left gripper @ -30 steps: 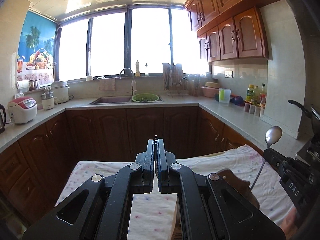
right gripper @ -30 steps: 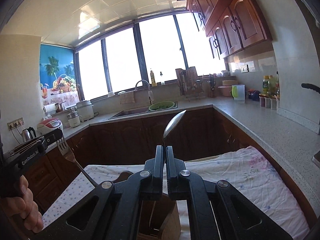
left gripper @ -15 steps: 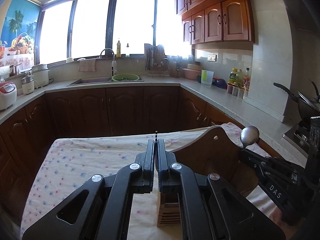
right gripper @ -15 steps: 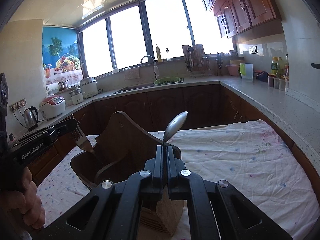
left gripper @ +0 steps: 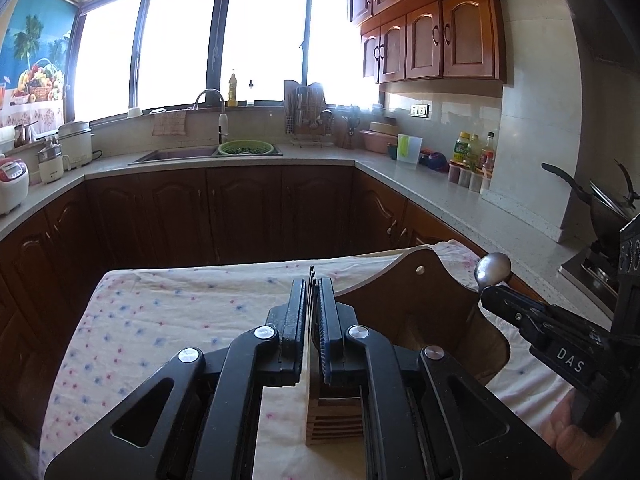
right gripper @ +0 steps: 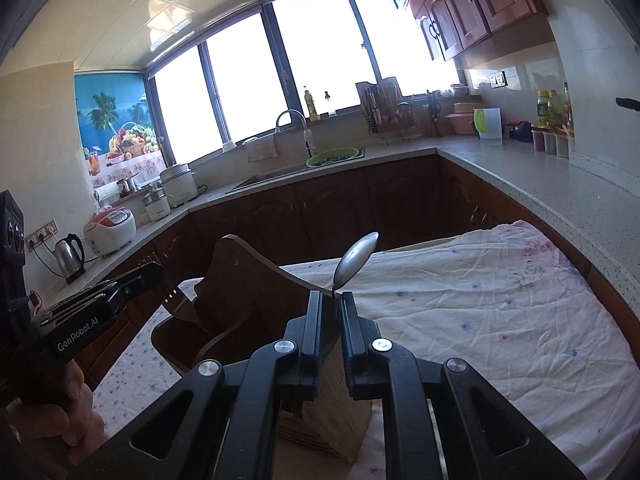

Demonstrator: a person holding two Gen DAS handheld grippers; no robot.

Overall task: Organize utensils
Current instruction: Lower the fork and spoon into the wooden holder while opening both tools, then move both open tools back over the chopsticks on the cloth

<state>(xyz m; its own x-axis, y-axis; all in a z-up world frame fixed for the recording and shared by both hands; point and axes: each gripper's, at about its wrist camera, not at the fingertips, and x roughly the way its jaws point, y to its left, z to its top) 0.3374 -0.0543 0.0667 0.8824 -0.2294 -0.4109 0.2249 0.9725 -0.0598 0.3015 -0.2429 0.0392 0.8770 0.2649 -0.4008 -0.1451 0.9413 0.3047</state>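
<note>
Over wooden holder (right gripper: 256, 280): fork (right gripper: 170, 294) & spoon (right gripper: 356, 258), jaws parting.

1. Bright daylight pours through a wide window (left gripper: 224, 48) above the sink (left gripper: 176, 155).
2. Dark wooden cabinets (left gripper: 240, 212) run under a pale countertop (left gripper: 460, 204); more cabinets (left gripper: 432, 36) hang above.
3. White tiles cover the wall (left gripper: 532, 120).
4. A tropical fruit poster (right gripper: 116, 120) hangs left of the window.

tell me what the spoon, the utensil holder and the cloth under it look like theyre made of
Spoon: metal, probably stainless steel, going by the grey bowl and its soft sheen.
Utensil holder: wood, dark brown with a smooth, likely varnished face; its slatted front is paler, with visible grain.
Cloth: thin woven fabric, maybe cotton; matte, creased, with a small printed floral pattern.
</note>
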